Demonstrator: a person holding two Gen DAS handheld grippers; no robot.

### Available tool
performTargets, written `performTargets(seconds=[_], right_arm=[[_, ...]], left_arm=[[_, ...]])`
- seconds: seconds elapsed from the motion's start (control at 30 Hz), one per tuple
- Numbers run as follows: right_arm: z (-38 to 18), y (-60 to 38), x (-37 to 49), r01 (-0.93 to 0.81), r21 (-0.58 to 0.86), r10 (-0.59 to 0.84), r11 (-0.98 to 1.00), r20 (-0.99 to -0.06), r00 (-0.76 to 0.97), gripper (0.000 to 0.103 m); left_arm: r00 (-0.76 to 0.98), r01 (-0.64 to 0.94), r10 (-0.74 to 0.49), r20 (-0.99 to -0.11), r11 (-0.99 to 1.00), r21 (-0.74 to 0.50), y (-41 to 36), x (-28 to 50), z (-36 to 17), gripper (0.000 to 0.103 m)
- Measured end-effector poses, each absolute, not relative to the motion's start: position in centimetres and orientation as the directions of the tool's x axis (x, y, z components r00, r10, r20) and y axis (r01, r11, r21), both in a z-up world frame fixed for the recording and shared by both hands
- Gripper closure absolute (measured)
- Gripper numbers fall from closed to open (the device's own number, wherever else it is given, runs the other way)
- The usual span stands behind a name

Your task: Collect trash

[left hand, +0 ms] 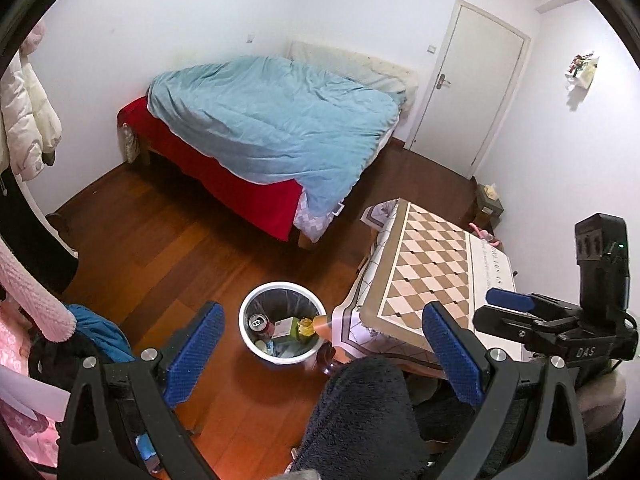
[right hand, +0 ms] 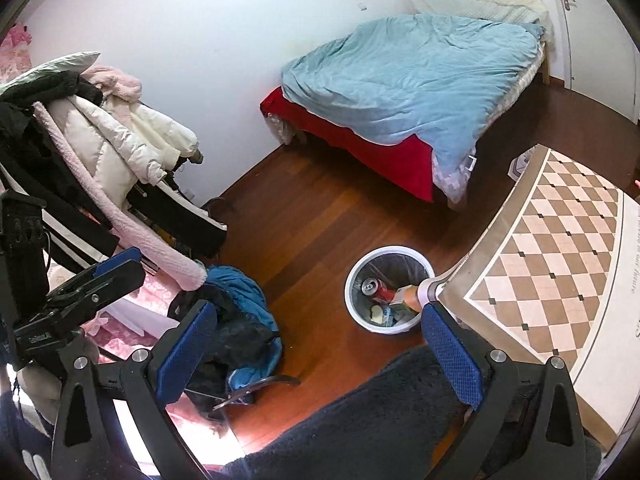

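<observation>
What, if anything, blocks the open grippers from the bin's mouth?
Nothing visible. The bin stands open on bare floor beside the table, can and other trash inside. Left gripper and right gripper are empty above it.

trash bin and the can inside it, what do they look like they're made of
Trash bin: probably plastic, judging by its smooth, white, evenly moulded rim; a dark liner bag, likely thin plastic film, wrinkles inside. Can: looks like aluminium, with a shiny silver top, pull-tab opening and glossy red printed side.

The wooden floor carried the white bin, with the bed at its twelve o'clock.
</observation>
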State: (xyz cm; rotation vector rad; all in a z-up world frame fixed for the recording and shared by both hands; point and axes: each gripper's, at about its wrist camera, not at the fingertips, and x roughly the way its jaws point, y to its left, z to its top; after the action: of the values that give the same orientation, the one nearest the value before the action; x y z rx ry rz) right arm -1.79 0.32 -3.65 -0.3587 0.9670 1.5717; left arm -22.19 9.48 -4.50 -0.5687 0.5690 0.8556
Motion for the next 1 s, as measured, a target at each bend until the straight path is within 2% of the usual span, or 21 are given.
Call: performTargets(seconds=[1.0], right_arm=[[-3.7,0.0,-1.8,-0.917,0.397,0.667,0.04,-0.694,-0.272,0.0]], left_arm=[[0.567,-0.787,0.483,-0.667,0.557,-0.265,9.5,-22.1,-5.6,0.0]])
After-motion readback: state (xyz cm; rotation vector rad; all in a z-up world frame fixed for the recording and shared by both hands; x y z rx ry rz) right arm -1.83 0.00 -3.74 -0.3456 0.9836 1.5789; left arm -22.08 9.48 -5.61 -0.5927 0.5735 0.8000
